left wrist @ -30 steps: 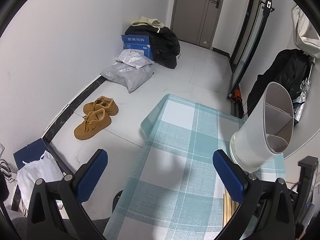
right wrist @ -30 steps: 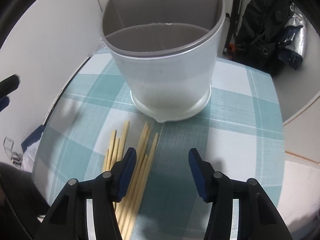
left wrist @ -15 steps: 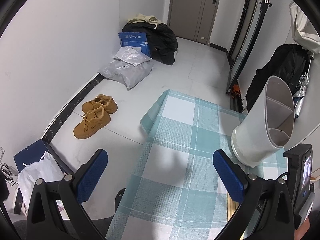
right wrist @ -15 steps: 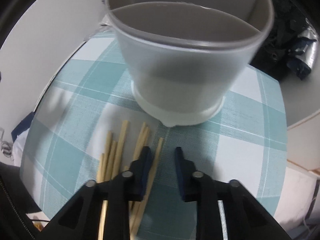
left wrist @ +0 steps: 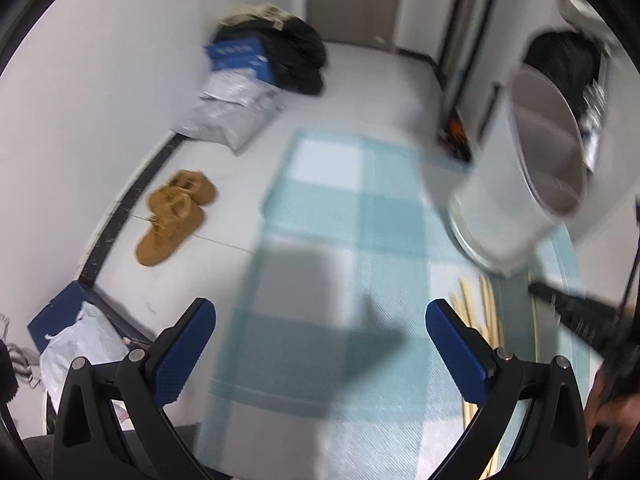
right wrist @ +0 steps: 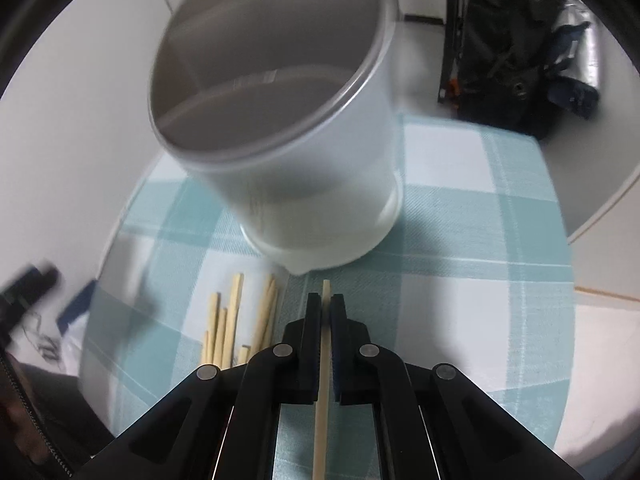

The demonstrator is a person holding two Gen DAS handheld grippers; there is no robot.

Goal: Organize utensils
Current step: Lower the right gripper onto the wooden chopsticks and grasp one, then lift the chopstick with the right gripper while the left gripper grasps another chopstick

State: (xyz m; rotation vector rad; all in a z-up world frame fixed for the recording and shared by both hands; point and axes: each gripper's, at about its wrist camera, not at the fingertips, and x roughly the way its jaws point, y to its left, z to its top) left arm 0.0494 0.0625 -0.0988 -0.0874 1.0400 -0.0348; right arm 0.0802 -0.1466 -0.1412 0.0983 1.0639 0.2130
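The bench (right wrist: 460, 236) is covered with a teal-and-white checked cloth, and a white divided utensil holder (right wrist: 304, 176) stands upright on it. The right claw (right wrist: 326, 306) has just closed and is now pinching one wooden chopstick (right wrist: 323, 392), whose tip pokes out past the pads just short of the holder's base. The other chopsticks (right wrist: 230, 324) lie loose on the cloth to the left of that claw, near the holder's foot.

In the left wrist view, which is blurred, the left claw (left wrist: 320, 340) is spread wide over bare cloth, nothing between its blue pads. The loose chopsticks show beside its right finger (left wrist: 456, 348), and the holder stands beyond them at the cloth's right side.

The room around the bench has a pale tiled floor (left wrist: 360, 92) and white walls. A pair of tan shoes (left wrist: 172, 216) sits by the dark skirting, with grey plastic parcels (left wrist: 228, 116), a blue box (left wrist: 240, 58) and dark clothing (left wrist: 296, 56) piled in the corner. A white plastic bag (left wrist: 76, 356) lies near the left edge. A black backpack (right wrist: 520, 48) rests on the floor beyond the bench.
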